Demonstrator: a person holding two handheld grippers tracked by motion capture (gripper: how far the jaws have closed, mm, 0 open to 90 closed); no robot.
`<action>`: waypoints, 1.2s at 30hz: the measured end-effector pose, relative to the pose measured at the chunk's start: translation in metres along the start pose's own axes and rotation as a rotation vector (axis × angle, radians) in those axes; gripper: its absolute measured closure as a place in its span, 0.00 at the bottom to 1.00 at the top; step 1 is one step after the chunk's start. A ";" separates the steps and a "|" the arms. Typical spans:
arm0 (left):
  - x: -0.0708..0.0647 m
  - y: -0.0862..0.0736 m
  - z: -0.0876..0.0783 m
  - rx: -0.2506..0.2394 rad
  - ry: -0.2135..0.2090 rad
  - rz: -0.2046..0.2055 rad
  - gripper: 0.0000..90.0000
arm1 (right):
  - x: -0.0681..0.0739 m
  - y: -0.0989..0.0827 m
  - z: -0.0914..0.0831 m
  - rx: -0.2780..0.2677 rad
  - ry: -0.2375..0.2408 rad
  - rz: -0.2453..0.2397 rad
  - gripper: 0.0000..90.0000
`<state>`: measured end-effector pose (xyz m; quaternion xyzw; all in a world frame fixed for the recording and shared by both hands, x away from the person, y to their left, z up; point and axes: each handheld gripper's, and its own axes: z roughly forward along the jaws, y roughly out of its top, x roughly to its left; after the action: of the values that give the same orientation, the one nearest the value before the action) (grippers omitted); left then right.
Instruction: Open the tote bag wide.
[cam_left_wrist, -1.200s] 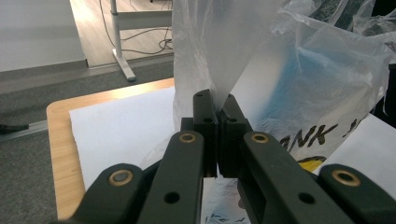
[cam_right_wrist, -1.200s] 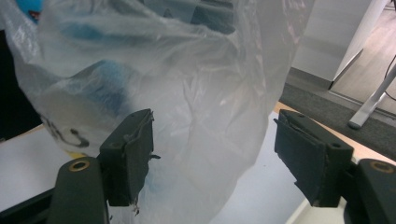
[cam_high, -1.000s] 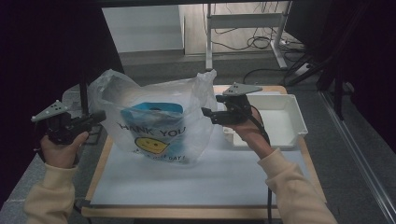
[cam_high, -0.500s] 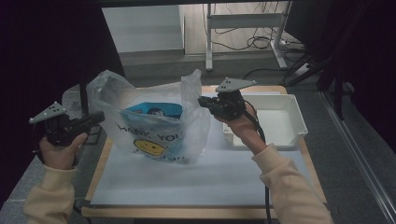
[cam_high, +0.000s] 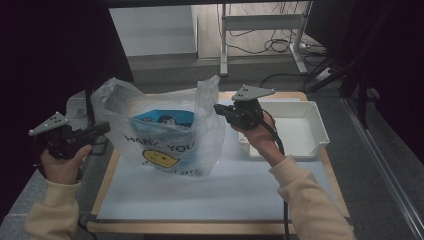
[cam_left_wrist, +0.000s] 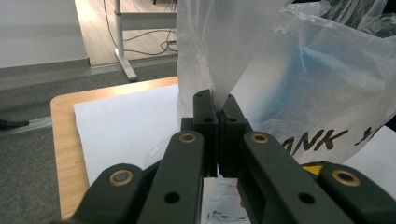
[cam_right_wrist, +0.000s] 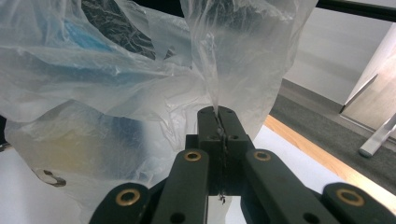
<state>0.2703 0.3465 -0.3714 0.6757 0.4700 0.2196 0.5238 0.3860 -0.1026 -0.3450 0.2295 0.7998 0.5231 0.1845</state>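
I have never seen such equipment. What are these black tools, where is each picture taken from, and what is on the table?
A person holds a two-jaw tool in each hand. The left hand-held gripper and the right hand-held gripper each pinch a handle of a clear plastic bag with a smiley print. One picture looks down from above the table. The two others come from cameras riding on each gripper, looking along its black jaws; both are shut on the bag's thin plastic, and the right has just closed. A white tray lies at the right.
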 end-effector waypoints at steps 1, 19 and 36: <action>0.000 -0.001 0.000 0.004 -0.002 0.002 0.99 | 0.000 -0.002 0.000 0.001 -0.002 0.000 0.99; 0.005 -0.018 0.002 0.023 -0.006 -0.030 0.99 | -0.001 -0.022 0.006 0.018 0.002 0.019 0.99; 0.007 -0.038 0.007 0.027 -0.021 -0.065 0.99 | 0.002 -0.044 0.015 0.008 -0.011 0.046 0.99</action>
<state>0.2636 0.3493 -0.4097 0.6691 0.4892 0.1892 0.5264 0.3853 -0.1052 -0.3914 0.2513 0.7954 0.5228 0.1759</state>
